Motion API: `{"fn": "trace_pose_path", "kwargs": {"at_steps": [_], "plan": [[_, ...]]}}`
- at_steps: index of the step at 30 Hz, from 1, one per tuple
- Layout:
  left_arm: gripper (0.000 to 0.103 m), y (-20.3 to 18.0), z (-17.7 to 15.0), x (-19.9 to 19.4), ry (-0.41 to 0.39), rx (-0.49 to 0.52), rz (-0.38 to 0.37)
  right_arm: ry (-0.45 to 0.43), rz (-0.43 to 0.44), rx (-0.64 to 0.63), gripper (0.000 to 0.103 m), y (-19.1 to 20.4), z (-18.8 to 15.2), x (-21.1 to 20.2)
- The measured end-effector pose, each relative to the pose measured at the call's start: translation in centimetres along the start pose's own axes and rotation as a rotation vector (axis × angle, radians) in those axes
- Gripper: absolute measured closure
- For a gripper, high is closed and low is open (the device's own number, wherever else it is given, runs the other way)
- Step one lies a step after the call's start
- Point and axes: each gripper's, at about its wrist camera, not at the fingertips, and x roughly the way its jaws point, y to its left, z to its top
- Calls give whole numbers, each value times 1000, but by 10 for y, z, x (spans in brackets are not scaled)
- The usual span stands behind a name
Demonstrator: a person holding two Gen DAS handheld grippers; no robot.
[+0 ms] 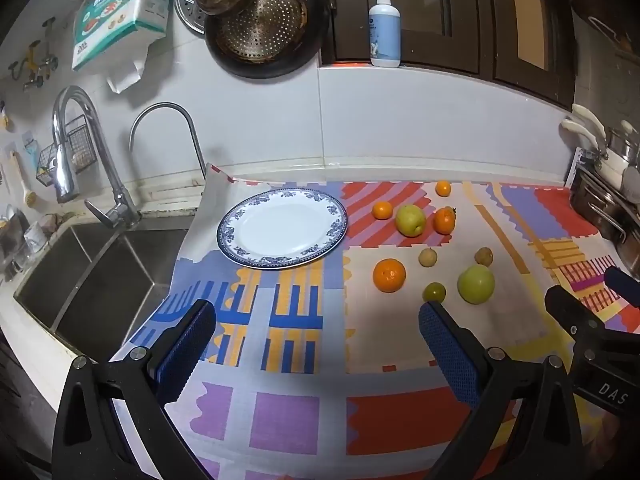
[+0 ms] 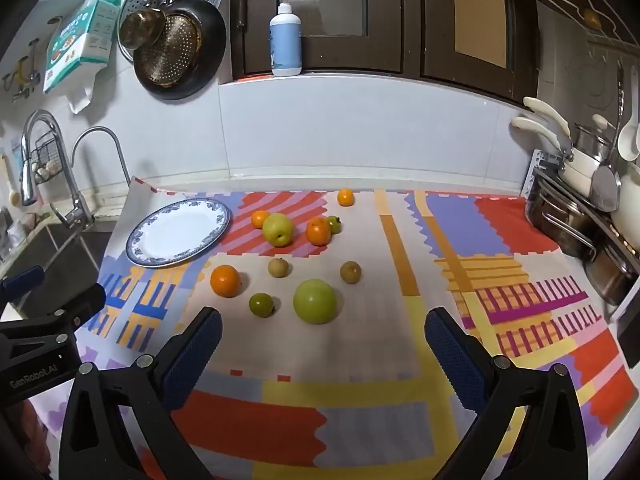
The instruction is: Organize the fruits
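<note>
A tabletop (image 2: 360,360) is lying under a bright patterned cloth (image 2: 500,240), with a steel sink (image 1: 92,276) sitting at its left end; what the sink holds cannot be told. A dark frying pan (image 1: 264,24) is hanging on the wall above, with a perforated strainer nested inside it. On the left part of the cloth a white plate (image 1: 282,227) with a blue border is lying flat and carrying nothing. All the fruit is resting on the cloth to the right of the plate, apart from it.

The left gripper (image 1: 316,332) and the right gripper (image 2: 322,336) are both hovering above the near cloth with fingers spread wide and nothing between them.

Nearest the right gripper a big green apple (image 2: 315,301) is sitting, with a large orange (image 2: 226,280) to its left and a small green fruit (image 2: 261,304) between them. Behind these two small brownish fruits (image 2: 278,267) are lying apart. Farther back a yellow-green apple (image 2: 278,229) is touching a small orange (image 2: 260,219), another orange (image 2: 318,231) is sitting just beside a small green fruit, and one small orange (image 2: 345,197) is sitting alone.
</note>
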Motion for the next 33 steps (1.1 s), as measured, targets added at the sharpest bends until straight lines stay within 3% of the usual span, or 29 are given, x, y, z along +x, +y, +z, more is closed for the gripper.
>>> {"fn": "trace_pose_path", "kwargs": {"at_steps": [33], "plan": [[0, -2, 11, -11, -75, -1, -21, -31, -6, -10, 1, -3, 6, -3]]}}
